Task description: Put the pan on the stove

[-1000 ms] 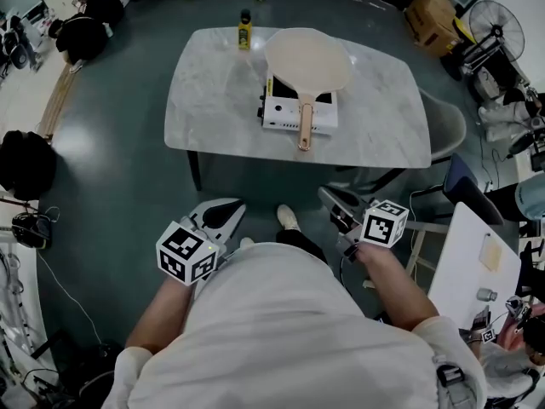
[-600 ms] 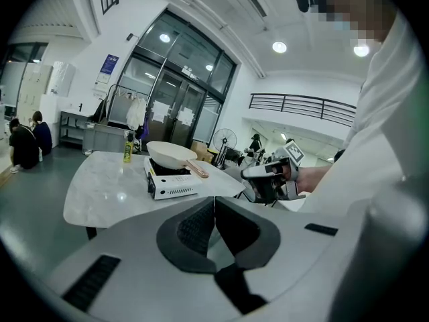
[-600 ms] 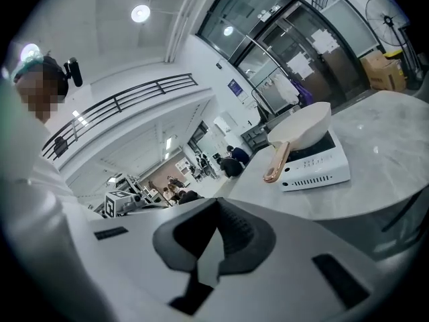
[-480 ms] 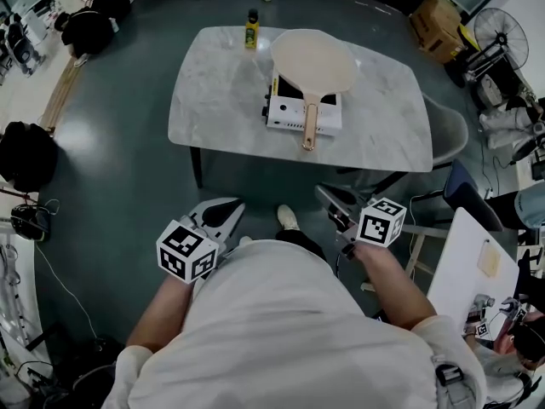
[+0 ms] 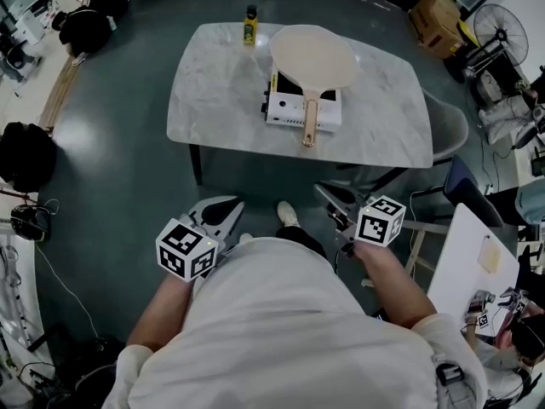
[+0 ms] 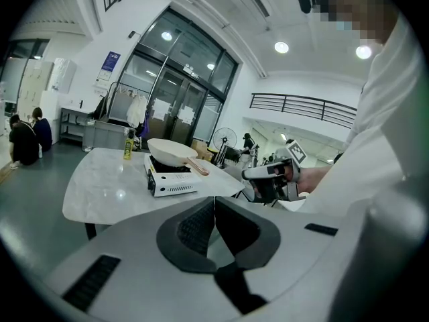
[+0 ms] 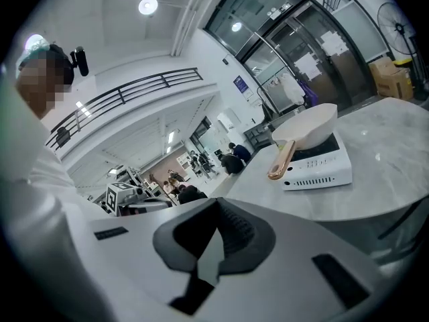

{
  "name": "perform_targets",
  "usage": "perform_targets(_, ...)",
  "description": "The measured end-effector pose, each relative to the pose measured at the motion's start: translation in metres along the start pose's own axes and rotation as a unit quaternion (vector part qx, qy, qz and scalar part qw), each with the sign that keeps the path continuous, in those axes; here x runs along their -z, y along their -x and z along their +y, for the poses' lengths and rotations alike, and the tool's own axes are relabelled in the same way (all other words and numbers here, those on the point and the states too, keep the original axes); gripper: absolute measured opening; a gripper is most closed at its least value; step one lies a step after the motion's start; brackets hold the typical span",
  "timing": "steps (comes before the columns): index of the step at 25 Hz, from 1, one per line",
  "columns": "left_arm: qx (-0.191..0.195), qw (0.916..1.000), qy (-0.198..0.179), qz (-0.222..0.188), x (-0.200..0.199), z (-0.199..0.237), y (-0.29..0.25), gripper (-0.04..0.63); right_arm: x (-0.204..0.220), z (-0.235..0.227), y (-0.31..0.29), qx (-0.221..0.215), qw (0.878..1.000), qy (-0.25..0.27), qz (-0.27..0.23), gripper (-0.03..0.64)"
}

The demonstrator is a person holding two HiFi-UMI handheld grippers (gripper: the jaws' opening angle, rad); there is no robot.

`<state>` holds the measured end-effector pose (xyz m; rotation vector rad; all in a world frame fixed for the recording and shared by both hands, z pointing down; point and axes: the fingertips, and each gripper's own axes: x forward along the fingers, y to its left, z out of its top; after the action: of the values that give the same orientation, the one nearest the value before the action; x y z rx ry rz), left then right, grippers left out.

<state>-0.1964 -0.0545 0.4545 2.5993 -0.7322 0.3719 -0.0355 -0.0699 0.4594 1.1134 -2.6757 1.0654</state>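
A cream pan (image 5: 312, 56) with a wooden handle (image 5: 308, 124) rests on a white portable stove (image 5: 289, 109) on the marble table (image 5: 213, 100). The handle points toward me, past the stove's front. The same pan (image 6: 171, 151) shows in the left gripper view, and again as the pan (image 7: 308, 129) in the right gripper view. Both grippers are held close to my body, well away from the table. My left gripper (image 5: 223, 214) is shut and empty. My right gripper (image 5: 329, 201) is shut and empty as well.
A yellow bottle (image 5: 249, 26) stands at the table's far edge. A grey chair (image 5: 447, 130) sits at the table's right end. A white side table (image 5: 481, 258) is at my right, and bags (image 5: 25, 164) lie on the floor at the left. A fan (image 5: 498, 28) stands far right.
The head view has shifted slightly, so the table sits a little differently in frame. Both grippers stay shut near my body.
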Motion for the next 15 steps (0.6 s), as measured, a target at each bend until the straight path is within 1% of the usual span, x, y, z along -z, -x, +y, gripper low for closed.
perform_targets(15, 0.003, 1.0, 0.005, 0.003, 0.0034, 0.0016, 0.0019, 0.018, -0.0014, 0.001, -0.001, 0.006, 1.0, 0.006, 0.002, 0.006)
